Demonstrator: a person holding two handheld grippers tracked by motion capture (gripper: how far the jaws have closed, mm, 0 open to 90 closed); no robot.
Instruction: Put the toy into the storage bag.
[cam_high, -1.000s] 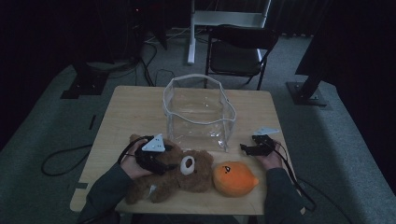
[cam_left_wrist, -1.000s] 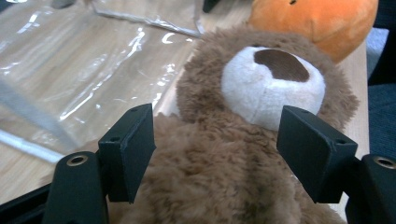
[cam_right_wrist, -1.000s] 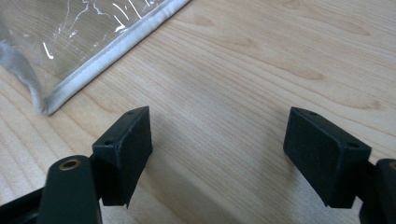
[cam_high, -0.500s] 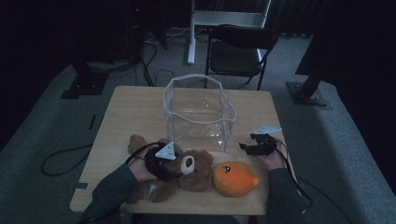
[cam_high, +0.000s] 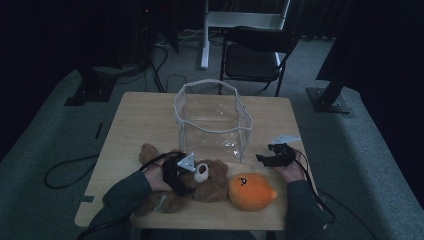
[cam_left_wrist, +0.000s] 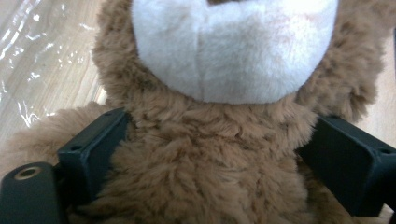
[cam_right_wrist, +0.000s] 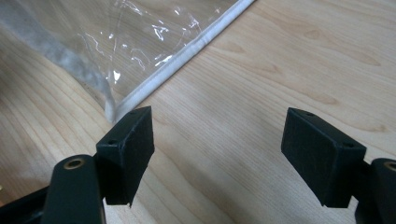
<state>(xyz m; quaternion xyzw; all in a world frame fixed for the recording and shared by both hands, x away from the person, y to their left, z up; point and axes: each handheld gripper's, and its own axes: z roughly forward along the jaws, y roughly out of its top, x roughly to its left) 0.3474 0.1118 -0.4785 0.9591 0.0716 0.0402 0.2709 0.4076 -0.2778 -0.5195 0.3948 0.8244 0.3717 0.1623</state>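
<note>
On the wooden table (cam_high: 135, 125), before the clear bag (cam_high: 212, 120), lies the brown teddy bear (cam_high: 210, 177). The left gripper (cam_high: 186, 172) straddles its fluffy neck, jaws just opening wide; the right gripper (cam_high: 267, 159) rests open, empty.

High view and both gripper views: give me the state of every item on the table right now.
Teddy bear: lying on the table, body between the left gripper's jaws.
Left gripper: jaws just opened wide, straddling the bear.
Right gripper: open, nothing between the jaws, above bare table.
Clear bag: upright, mouth open.
Orange plush: lying beside the bear.
</note>
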